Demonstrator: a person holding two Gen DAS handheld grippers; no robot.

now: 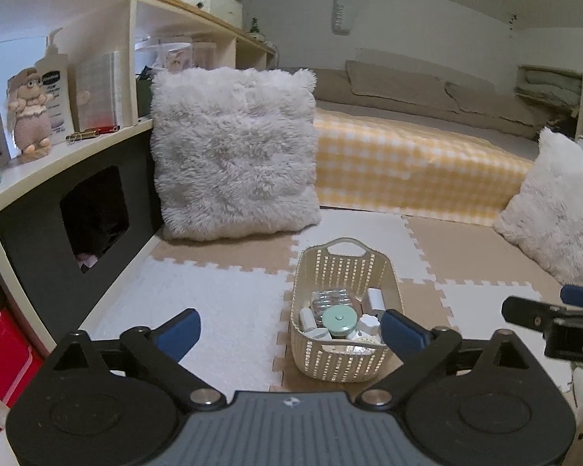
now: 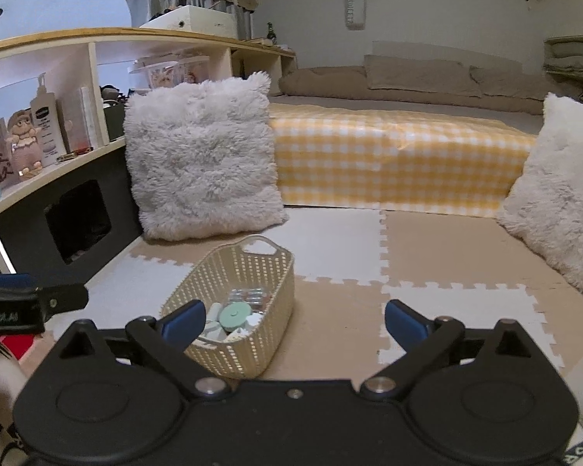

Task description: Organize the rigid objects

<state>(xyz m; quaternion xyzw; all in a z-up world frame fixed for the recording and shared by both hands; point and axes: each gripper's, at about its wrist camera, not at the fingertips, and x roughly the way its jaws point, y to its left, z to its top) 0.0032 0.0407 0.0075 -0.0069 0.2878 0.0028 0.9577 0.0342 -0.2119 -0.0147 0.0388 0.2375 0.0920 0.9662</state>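
I hold the left gripper (image 1: 289, 330) with its 2 blue fingers (image 1: 178, 330) spread wide apart and nothing between them. It hangs above the foam mat (image 1: 213, 310), aimed at the basket (image 1: 344, 363). The right-hand finger of this gripper overlaps the basket's right wall in the left wrist view; I cannot tell whether they touch.

The right gripper (image 2: 293, 326) is likewise spread wide and empty. Its left-hand finger (image 2: 184, 324) overlaps the basket's (image 2: 252, 349) near left rim in the right wrist view; contact cannot be confirmed. The rest of its span faces bare mat (image 2: 342, 318) to the right of the basket.

The basket is cream, perforated, oblong, with a handle cutout at its far end. It stands on the mat, straddling a tan tile and a white tile. Inside it lie several small hard items: a round mint-green lid (image 1: 340, 318), a clear ribbed container (image 1: 330, 298), a white cube-like block (image 1: 375, 299) and a few white pieces near the front.

Behind the basket, 1 shaggy grey pillow (image 1: 233, 155) leans against the shelf unit (image 1: 70, 163). A 2nd pillow (image 1: 555, 209) lies at the right. A mattress edge in yellow check cloth (image 1: 408, 163) runs between them. The shelf carries a lotion bottle (image 1: 54, 97) and a doll (image 1: 29, 112).
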